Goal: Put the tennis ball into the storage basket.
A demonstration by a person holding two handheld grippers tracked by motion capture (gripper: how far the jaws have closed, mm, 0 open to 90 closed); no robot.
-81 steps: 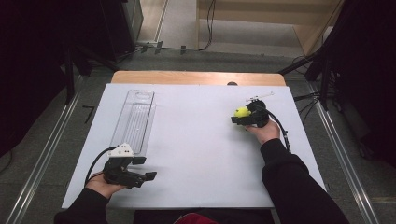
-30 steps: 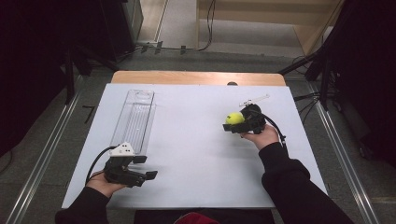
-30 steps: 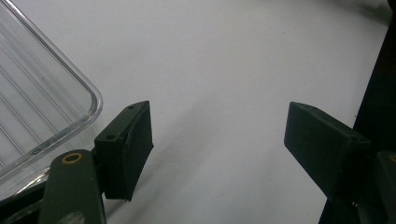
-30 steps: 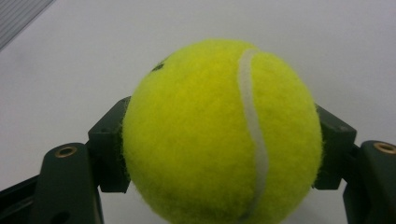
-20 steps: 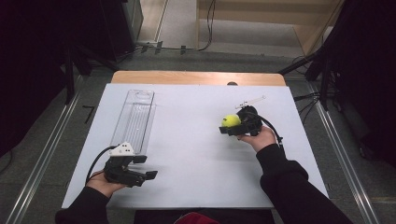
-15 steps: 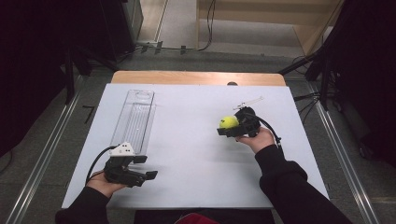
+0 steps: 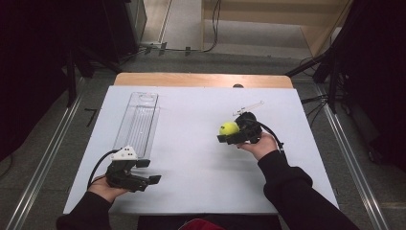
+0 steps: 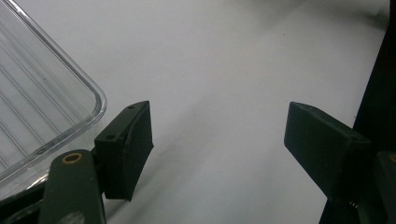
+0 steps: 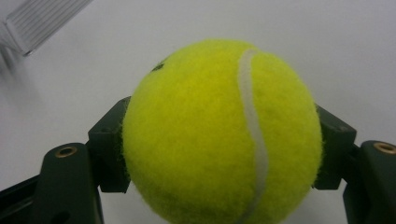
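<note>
One ball [image 7: 229, 128], yellow-green, sits clamped between the jaws of the right gripper [image 7: 233, 135], held above the right half of the white table [image 7: 201, 167]; in the right gripper view the ball [image 9: 222, 133] is pressed by a pad on each side. One clear tray [image 7: 139, 122] lies lengthwise on the table's left part. The left gripper [image 7: 146, 181] rests near the tray's near end, jaws wide apart with nothing between them. Two grippers, two hands.
</note>
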